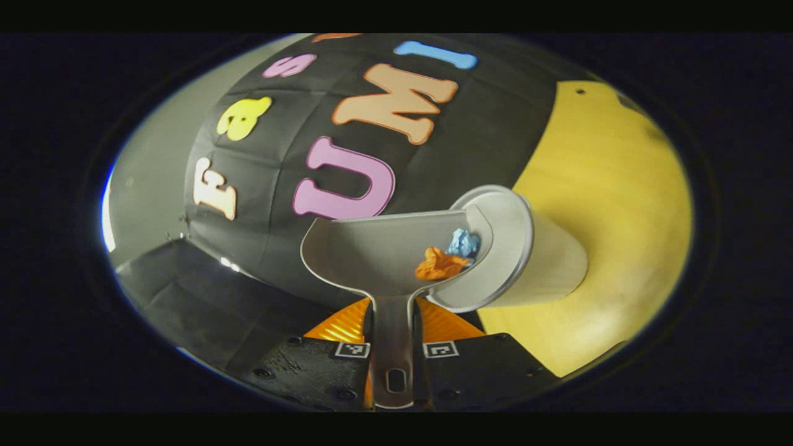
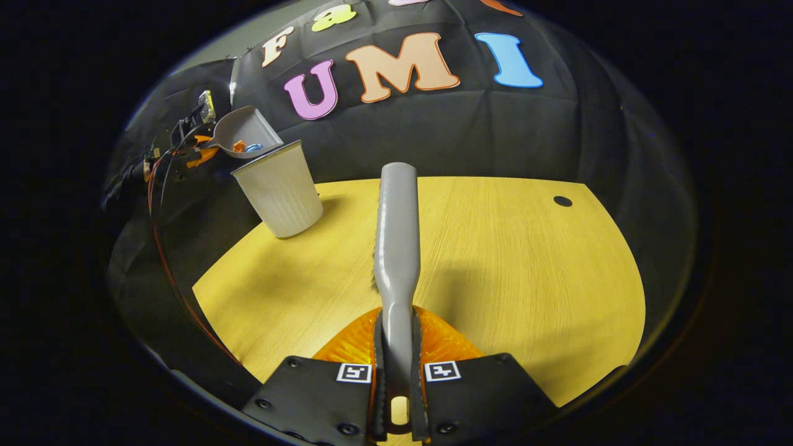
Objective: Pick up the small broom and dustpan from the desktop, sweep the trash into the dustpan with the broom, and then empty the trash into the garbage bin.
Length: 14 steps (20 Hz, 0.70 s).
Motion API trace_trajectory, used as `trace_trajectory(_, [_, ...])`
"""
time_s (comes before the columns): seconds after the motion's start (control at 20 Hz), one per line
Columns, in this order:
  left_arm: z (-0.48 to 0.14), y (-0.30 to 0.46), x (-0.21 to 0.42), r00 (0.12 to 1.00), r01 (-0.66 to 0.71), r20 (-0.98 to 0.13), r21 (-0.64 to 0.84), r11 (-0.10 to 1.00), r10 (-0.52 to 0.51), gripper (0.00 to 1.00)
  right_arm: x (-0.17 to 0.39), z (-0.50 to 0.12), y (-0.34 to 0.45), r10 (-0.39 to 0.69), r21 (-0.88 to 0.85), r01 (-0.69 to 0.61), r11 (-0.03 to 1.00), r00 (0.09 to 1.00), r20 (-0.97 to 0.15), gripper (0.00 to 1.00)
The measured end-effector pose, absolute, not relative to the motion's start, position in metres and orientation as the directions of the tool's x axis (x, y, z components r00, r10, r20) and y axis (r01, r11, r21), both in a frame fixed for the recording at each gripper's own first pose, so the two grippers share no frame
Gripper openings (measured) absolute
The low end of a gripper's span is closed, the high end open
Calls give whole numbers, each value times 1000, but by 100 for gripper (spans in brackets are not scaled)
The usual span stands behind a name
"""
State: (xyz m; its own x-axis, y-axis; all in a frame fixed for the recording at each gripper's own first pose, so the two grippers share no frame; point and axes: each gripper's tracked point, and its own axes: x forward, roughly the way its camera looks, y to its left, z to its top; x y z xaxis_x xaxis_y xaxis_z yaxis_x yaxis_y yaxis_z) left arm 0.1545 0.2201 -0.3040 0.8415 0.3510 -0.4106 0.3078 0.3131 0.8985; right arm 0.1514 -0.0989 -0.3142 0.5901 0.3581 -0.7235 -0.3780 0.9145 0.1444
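My left gripper [image 1: 393,347] is shut on the handle of the grey dustpan [image 1: 372,251], held tilted in the air. An orange scrap [image 1: 438,265] and a blue scrap [image 1: 463,243] lie at the pan's lower corner, right over the mouth of the grey garbage bin [image 1: 533,260]. From the right gripper view, the dustpan [image 2: 245,127] hangs over the bin [image 2: 280,189], which stands on the yellow desktop [image 2: 495,260] at its far left. My right gripper [image 2: 396,365] is shut on the grey broom [image 2: 396,229], held above the desktop with its bristles pointing down.
A small dark hole [image 2: 562,201] marks the desktop's far right. Black cloth walls close off the back and the left side. Red and black cables [image 2: 158,186] trail from the left gripper [image 2: 192,145].
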Motion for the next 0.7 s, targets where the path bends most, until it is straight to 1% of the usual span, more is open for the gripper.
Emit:
trace_trajectory(0.1, [-304, 222, 154, 843, 370, -411, 911, 180, 347, 17, 152, -311, -95, 361, 142, -390, 910, 578, -732, 17])
trace_trajectory(0.25, [-308, 222, 169, 837, 457, -435, 890, 15, 332, 17, 153, -308, -94, 371, 142, -406, 903, 565, -737, 17])
trace_trajectory(0.4, [-312, 229, 178, 824, 500, -445, 862, -80, 351, 17, 152, -307, -91, 376, 144, -415, 899, 559, -739, 17])
trace_trajectory(0.45, [-311, 228, 178, 822, 507, -450, 857, -89, 350, 17, 153, -306, -92, 375, 141, -415, 899, 561, -738, 17])
trace_trajectory(0.5, [-313, 229, 178, 816, 510, -460, 858, -59, 350, 17, 152, -305, -91, 374, 140, -414, 899, 562, -738, 17])
trace_trajectory(0.55, [-314, 230, 177, 808, 504, -474, 864, 8, 351, 15, 152, -304, -90, 374, 142, -412, 900, 563, -737, 17])
trace_trajectory(0.6, [-317, 229, 176, 796, 489, -490, 867, 99, 356, 17, 153, -302, -91, 373, 144, -407, 902, 566, -735, 17])
trace_trajectory(0.65, [-320, 227, 173, 790, 465, -503, 864, 192, 351, 17, 154, -301, -91, 375, 151, -401, 903, 568, -733, 17])
trace_trajectory(0.7, [-319, 222, 172, 793, 434, -508, 858, 274, 336, 19, 154, -300, -92, 374, 158, -392, 906, 570, -731, 17])
